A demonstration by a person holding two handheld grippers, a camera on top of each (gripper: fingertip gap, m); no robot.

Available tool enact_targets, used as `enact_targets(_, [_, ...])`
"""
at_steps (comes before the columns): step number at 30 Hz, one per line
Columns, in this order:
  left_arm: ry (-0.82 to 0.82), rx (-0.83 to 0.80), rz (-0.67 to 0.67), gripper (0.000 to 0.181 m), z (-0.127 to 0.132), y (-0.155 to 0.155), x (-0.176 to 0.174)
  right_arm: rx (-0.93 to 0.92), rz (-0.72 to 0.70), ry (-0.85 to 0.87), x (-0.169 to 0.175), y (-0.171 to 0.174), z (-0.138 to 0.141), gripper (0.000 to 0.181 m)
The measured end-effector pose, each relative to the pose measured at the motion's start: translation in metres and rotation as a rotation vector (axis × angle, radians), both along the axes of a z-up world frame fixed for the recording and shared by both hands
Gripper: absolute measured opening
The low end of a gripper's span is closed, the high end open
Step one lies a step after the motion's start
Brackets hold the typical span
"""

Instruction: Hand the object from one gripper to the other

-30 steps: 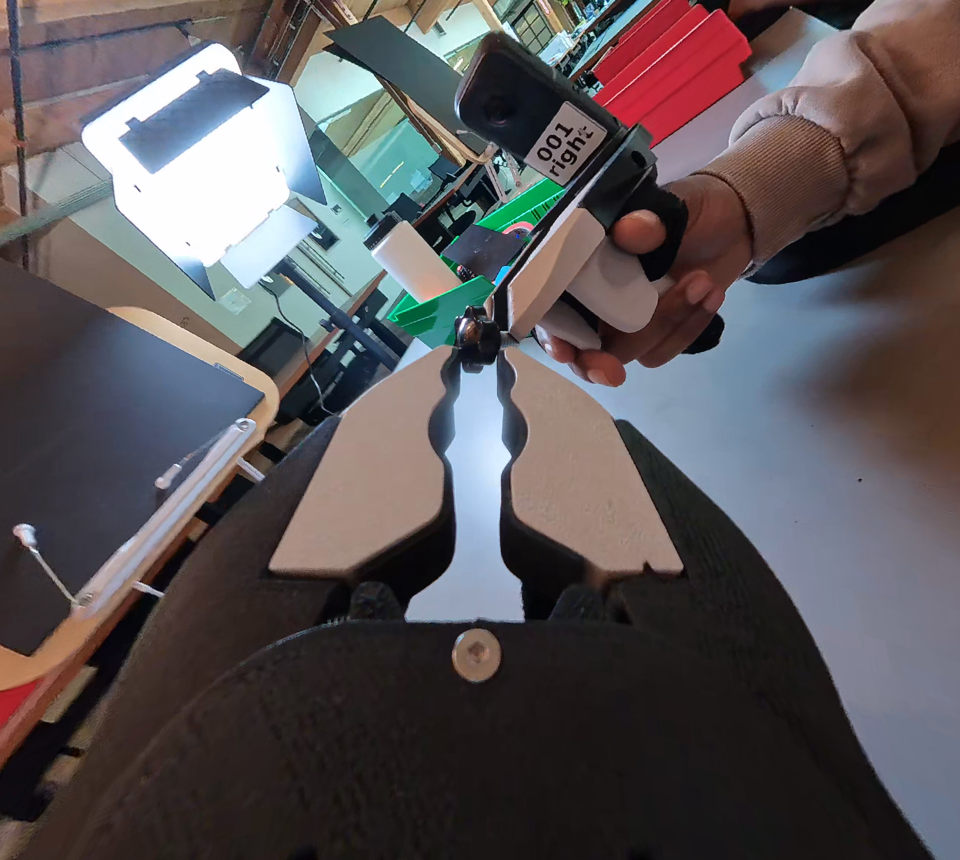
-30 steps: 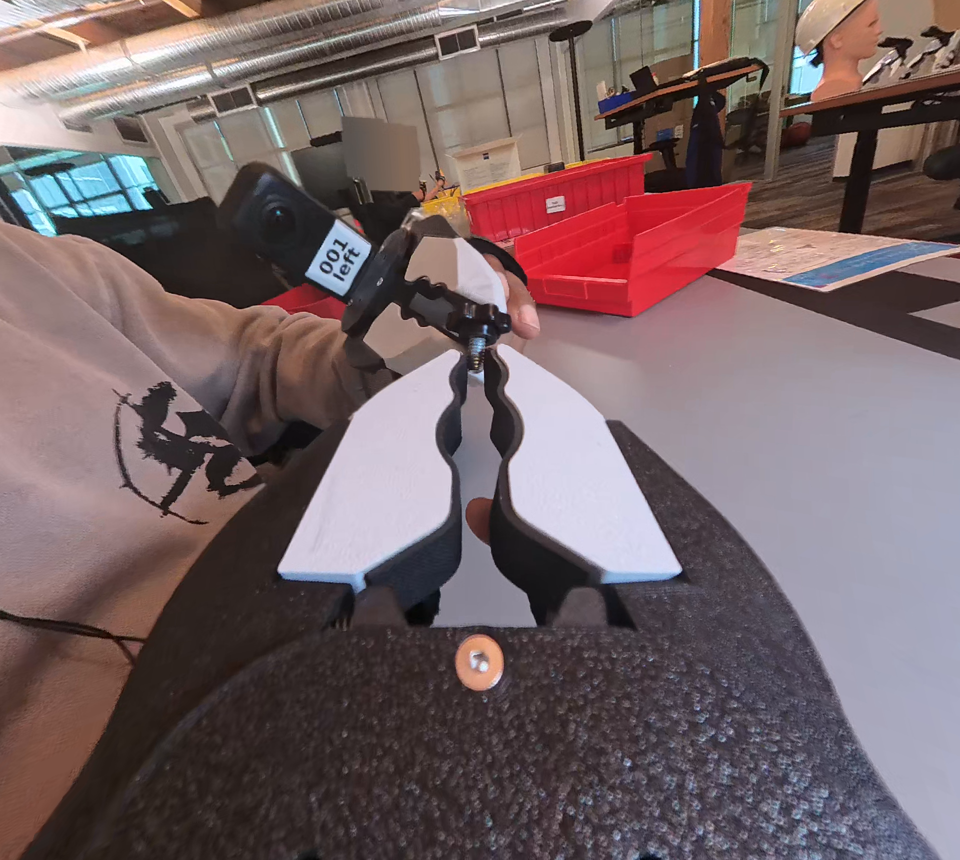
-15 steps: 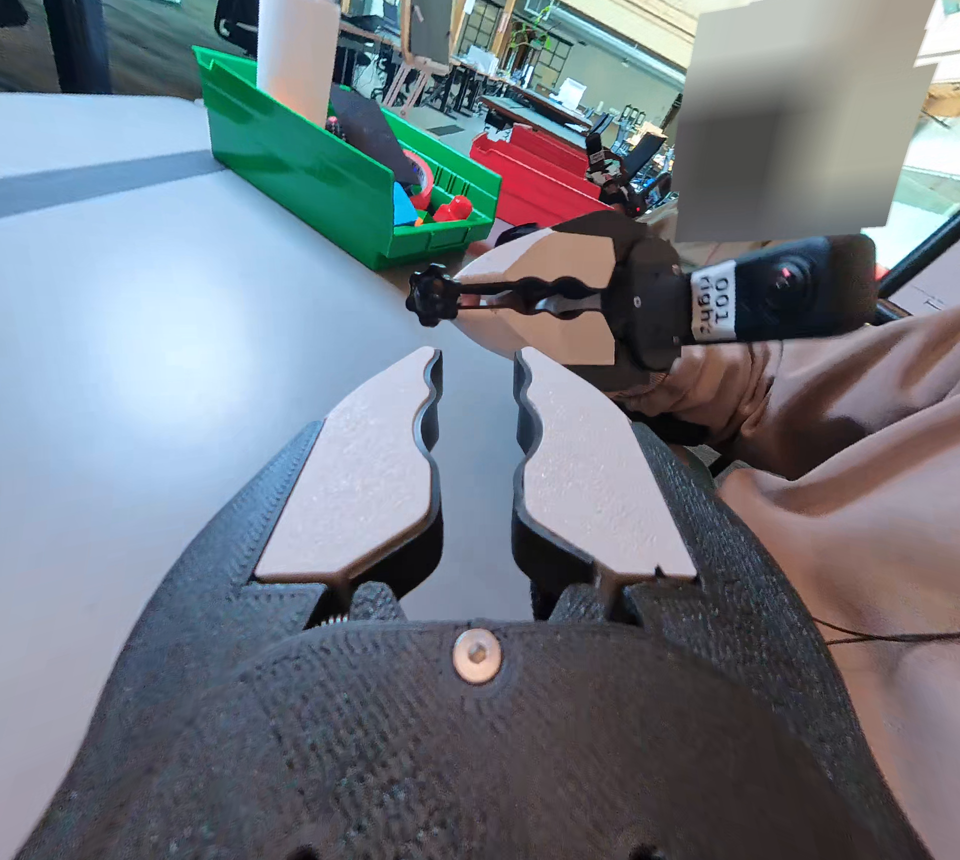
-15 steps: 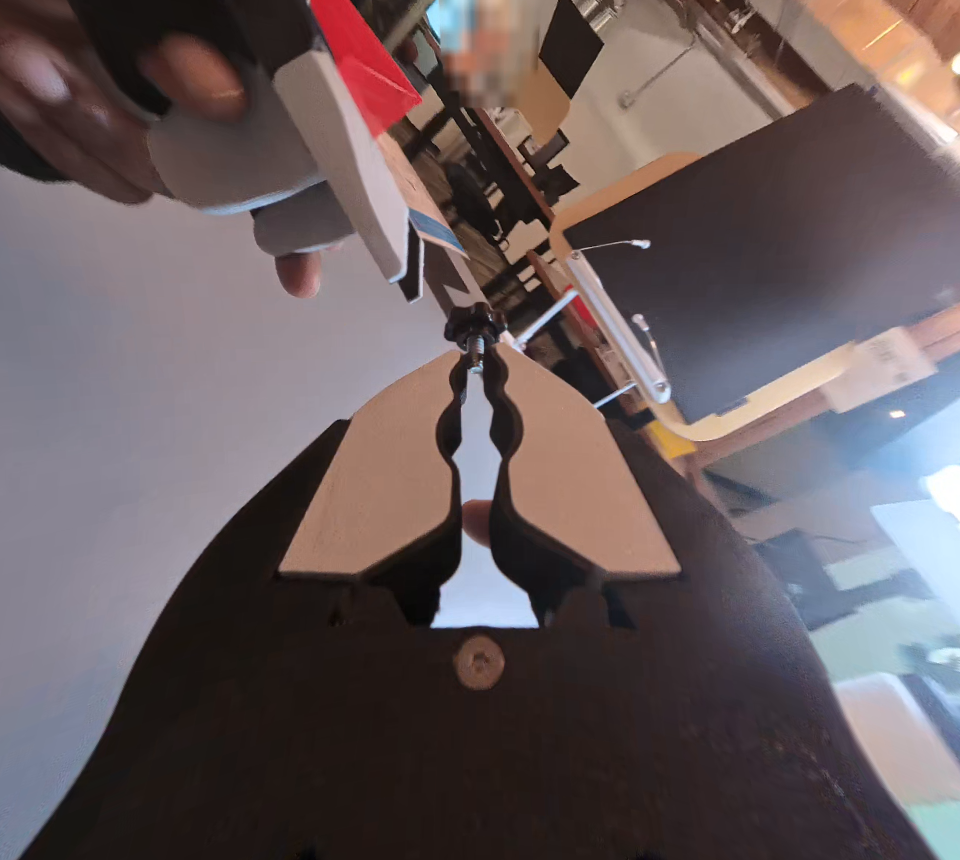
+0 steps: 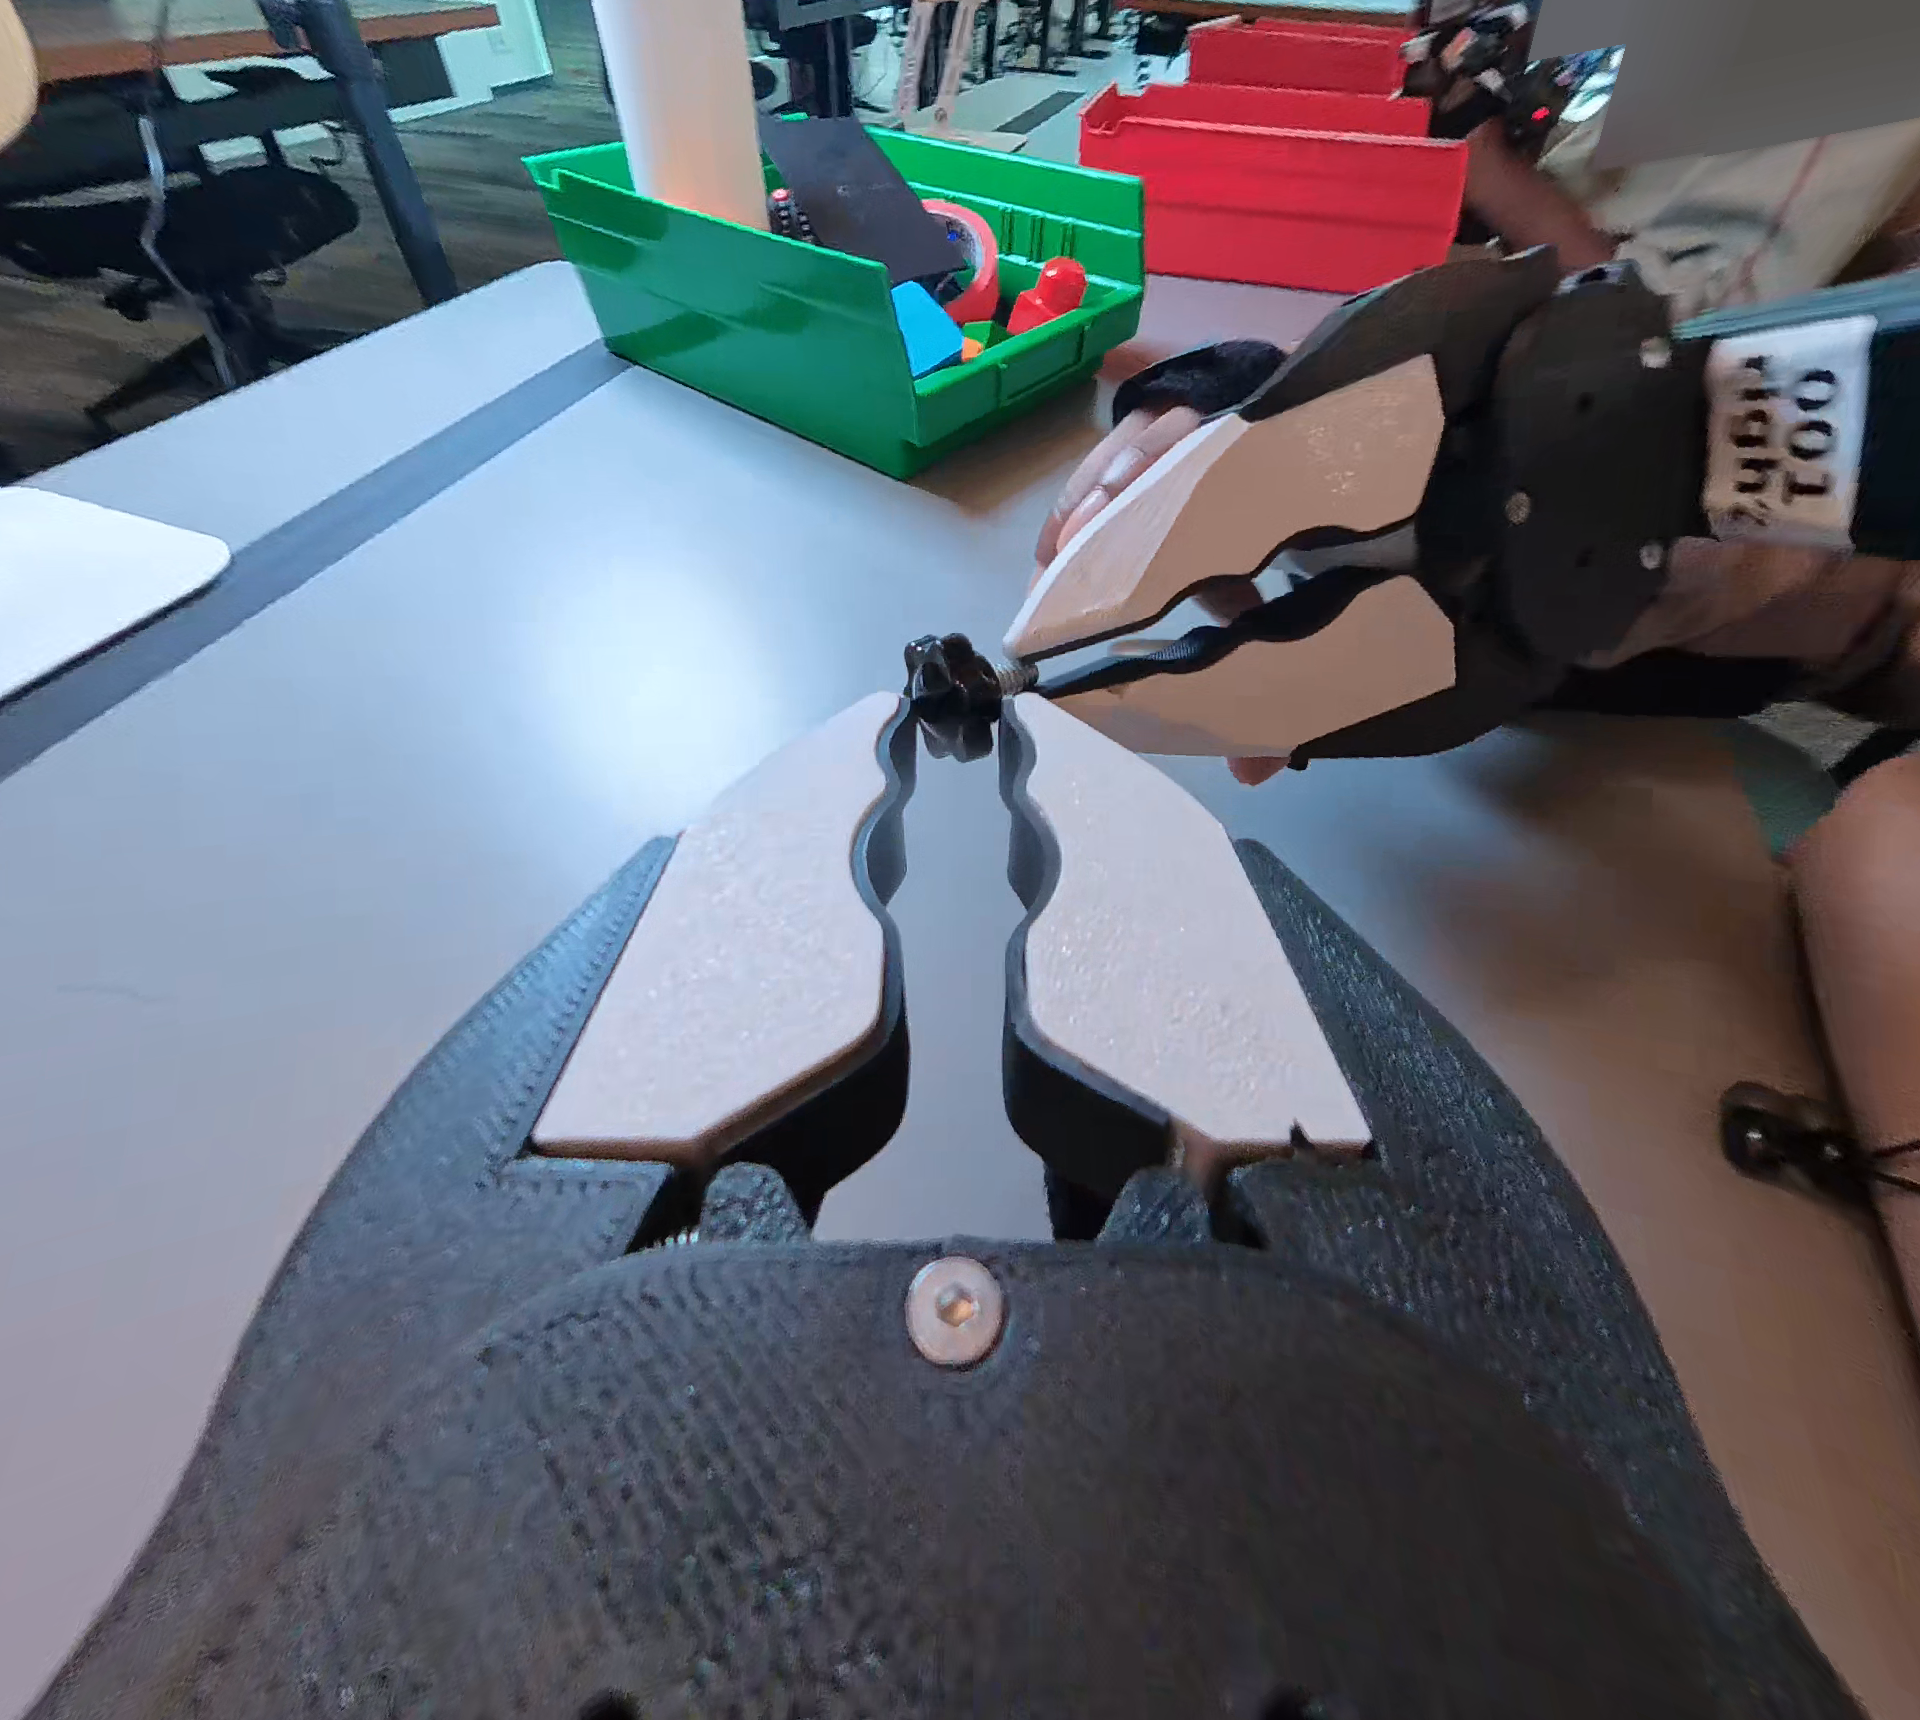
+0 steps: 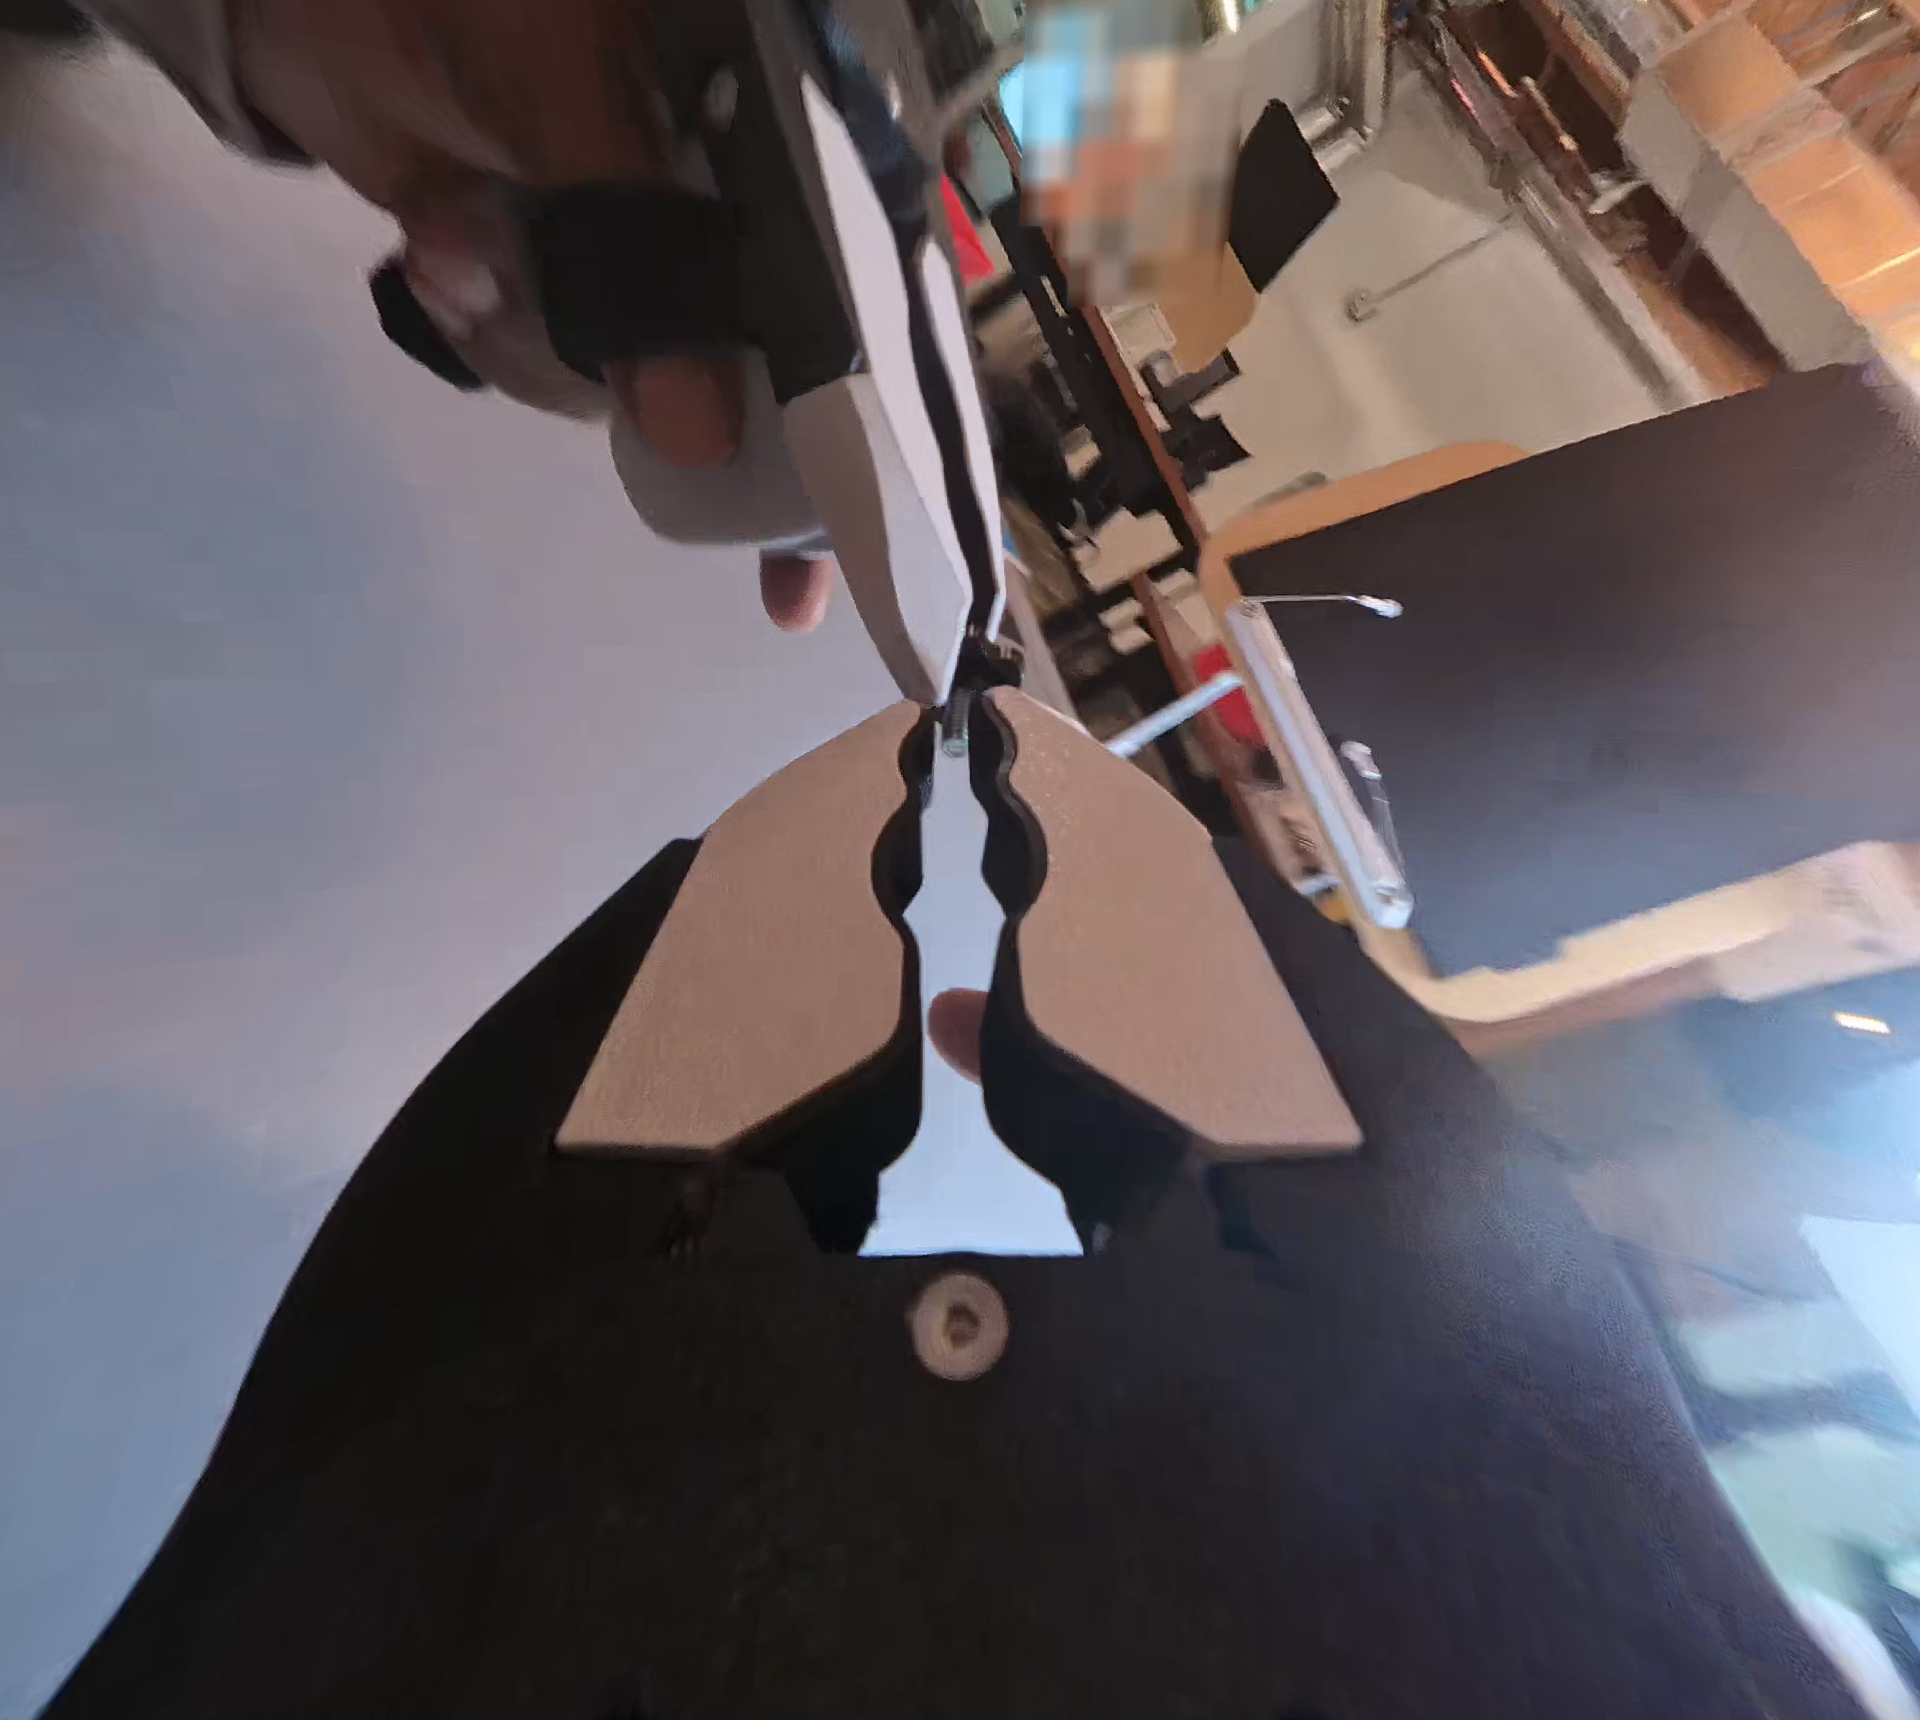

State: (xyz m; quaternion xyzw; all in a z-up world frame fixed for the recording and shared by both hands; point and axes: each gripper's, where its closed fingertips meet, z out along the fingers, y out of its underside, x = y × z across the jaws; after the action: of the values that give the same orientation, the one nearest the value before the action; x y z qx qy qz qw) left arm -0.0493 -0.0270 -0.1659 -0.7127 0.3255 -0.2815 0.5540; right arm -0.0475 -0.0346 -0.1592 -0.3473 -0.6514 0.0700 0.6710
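A small black knob screw (image 5: pixel 948 702) with a metal thread is held in the air above the grey table (image 5: pixel 416 683). My left gripper (image 5: pixel 951 720) is closed with its fingertips on the black knob head. My right gripper (image 5: pixel 1023 671) comes in from the right, held by a hand, and pinches the thread. In the right wrist view, my right gripper (image 6: pixel 954 723) is shut on the thread (image 6: pixel 952 740). The left gripper (image 6: pixel 977 631) reaches down from above onto the knob. Both grippers hold the screw, tip to tip.
A green bin (image 5: pixel 769 309) with a white bottle (image 5: pixel 675 81) and small coloured items stands at the table's back. Red bins (image 5: pixel 1268 216) stand behind it. A white pad (image 5: pixel 83 569) lies at the left edge. A black board (image 6: pixel 1610 683) shows in the right wrist view. My left and right fingertips are right by each other.
Half a second ago my left gripper was open and apart from the screw, which my right gripper held. Now the left fingers have closed on the knob head. Both grippers have turned.
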Motion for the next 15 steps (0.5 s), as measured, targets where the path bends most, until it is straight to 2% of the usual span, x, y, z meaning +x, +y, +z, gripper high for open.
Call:
enact_targets(3, [-0.162, -0.031, -0.15, 0.015, 0.014, -0.012, 0.004, -0.399, 0.242, 0.077, 0.0, -0.022, 0.008, 0.029])
enact_targets(5, [-0.261, -0.07, -0.273, 0.015, 0.021, -0.022, 0.007, -0.713, 0.428, 0.127, 0.005, -0.037, 0.019, 0.034])
enact_targets(7, [-0.363, -0.074, -0.382, 0.015, 0.032, -0.034, 0.009, -0.925, 0.553, 0.214, 0.012, -0.04, 0.036, 0.037])
enact_targets(10, [-0.425, -0.043, -0.479, 0.014, 0.045, -0.05, 0.012, -1.049, 0.597, 0.288, 0.017, -0.033, 0.046, 0.033])
enact_targets(15, [-0.4, -0.033, -0.559, 0.014, 0.044, -0.065, 0.022, -1.143, 0.707, 0.203, 0.015, -0.055, 0.039, 0.01])
